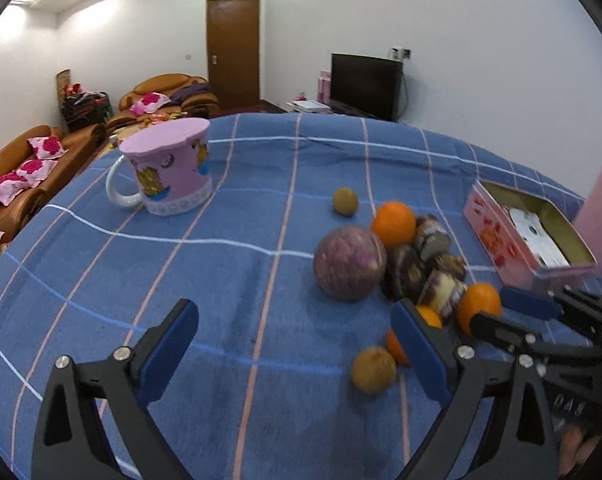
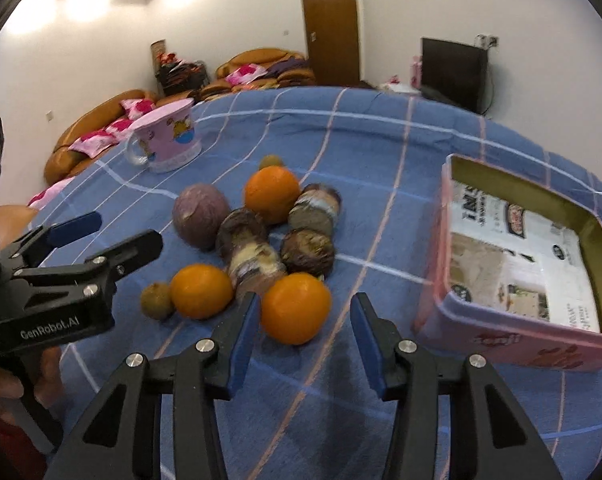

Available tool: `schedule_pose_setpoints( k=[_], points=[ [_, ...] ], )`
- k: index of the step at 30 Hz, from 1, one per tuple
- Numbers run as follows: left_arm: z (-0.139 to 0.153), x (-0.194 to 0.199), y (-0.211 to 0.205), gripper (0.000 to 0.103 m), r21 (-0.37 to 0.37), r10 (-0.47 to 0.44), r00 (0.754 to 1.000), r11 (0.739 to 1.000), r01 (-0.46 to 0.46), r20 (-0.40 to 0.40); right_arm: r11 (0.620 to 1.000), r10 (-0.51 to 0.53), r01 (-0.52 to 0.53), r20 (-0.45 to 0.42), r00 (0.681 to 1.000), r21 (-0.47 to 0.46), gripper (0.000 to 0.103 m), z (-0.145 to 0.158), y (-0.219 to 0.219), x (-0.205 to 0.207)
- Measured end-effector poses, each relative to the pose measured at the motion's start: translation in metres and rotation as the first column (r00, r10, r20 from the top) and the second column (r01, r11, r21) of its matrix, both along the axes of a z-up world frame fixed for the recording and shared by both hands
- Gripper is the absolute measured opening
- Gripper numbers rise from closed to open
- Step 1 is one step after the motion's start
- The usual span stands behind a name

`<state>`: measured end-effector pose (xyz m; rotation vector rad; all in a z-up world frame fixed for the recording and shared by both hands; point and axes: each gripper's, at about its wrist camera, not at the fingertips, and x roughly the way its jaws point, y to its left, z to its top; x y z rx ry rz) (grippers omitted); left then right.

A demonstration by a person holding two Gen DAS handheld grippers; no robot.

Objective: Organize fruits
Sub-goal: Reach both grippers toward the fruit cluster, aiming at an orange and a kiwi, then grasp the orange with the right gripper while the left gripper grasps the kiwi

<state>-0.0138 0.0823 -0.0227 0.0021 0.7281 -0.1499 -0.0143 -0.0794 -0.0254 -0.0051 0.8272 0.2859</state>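
Left gripper [image 1: 295, 330]: fingers spread wide over bare blue checked cloth [image 1: 141, 264], nothing between them; its right finger [image 1: 417, 344] stands just in front of the near fruit, contact not determinable.

Right gripper [image 2: 305, 328]: fingers part-closed with a clear gap — the left pad [image 2: 243, 340] sits right beside the nearest orange [image 2: 295, 308], which lies off to the left of the gap, not inside it. Nothing is pinched.

Fruit lies in one loose cluster mid-table: three oranges, a purple round fruit [image 2: 200, 216], several mottled brown pieces [image 2: 251, 248] touching one another, and small brownish-green fruits at the near-left [image 2: 157, 300] and far edges.

The open pink tin [image 2: 453, 312] — printed paper inside, no fruit — stands to the right, apart from the cluster. A pink mug [image 2: 169, 140] sits far left.
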Motion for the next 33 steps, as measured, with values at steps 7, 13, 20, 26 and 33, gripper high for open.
schedule_pose_setpoints(
  k=[7,13,20,26,33],
  points=[
    [-0.007,-0.015,-0.004,0.092,0.025,-0.118,0.992,0.993,0.119,-0.053,1.0,0.007,-0.008,-0.049,0.999,-0.008,0.049,-0.007,0.001,0.003],
    [-0.013,-0.013,-0.023,0.083,0.1,-0.161,0.983,0.98,0.17,-0.09,0.999,0.002,0.001,-0.056,0.998,0.042,0.049,-0.012,-0.001,0.012],
    [-0.021,0.0,-0.03,0.05,0.107,-0.157,0.976,0.979,0.174,-0.15,0.998,-0.002,0.007,-0.075,0.997,0.061,0.039,-0.014,-0.003,0.016],
    [-0.02,-0.002,-0.023,0.028,0.057,-0.166,0.973,0.983,0.176,-0.159,1.0,0.0,0.002,-0.065,0.998,0.03,0.038,-0.012,-0.001,0.01],
    [0.001,-0.009,-0.017,0.028,-0.001,-0.046,0.998,0.999,0.046,-0.034,0.991,-0.003,-0.002,0.038,0.999,0.134,0.038,0.016,-0.013,-0.003]
  ],
)
